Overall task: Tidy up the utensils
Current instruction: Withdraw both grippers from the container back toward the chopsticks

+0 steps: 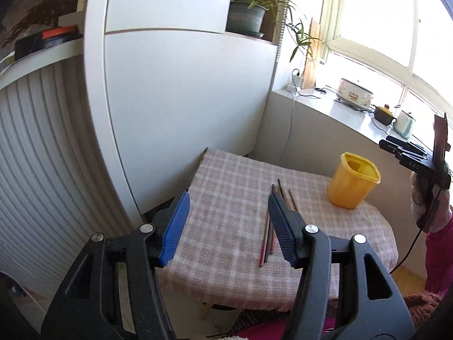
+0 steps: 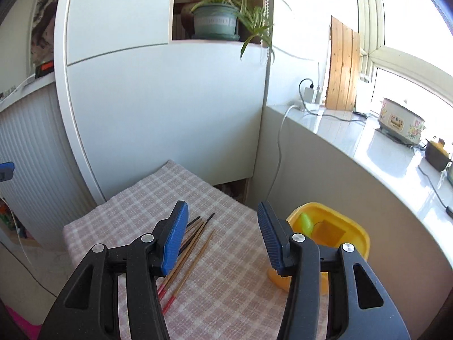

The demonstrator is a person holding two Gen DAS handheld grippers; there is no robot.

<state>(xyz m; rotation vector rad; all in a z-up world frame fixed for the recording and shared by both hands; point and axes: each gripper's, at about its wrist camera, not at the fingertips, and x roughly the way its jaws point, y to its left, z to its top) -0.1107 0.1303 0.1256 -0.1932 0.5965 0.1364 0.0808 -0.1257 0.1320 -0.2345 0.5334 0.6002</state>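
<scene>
**Both grippers empty, chopsticks loose on the table**

Left gripper (image 1: pixel 228 226) fills the lower centre of its view, jaws spread wide, nothing between them; right gripper (image 2: pixel 223 238) likewise wide and empty. Likely a pre-grasp hover, nothing touched yet. Chopsticks (image 2: pixel 192 252) lie in a loose fan at centre frame on the checked tablecloth (image 2: pixel 136 206), flat against the cloth, so pinching one looks fiddly. Yellow cup (image 2: pixel 354 235) stands upright just right of them, mouth open (probable destination; something green inside). Further back: white cabinet (image 2: pixel 170 113), potted plant (image 2: pixel 216 19) upper centre, windowsill (image 2: pixel 368 153) at right. Nothing blocks the approach.
</scene>
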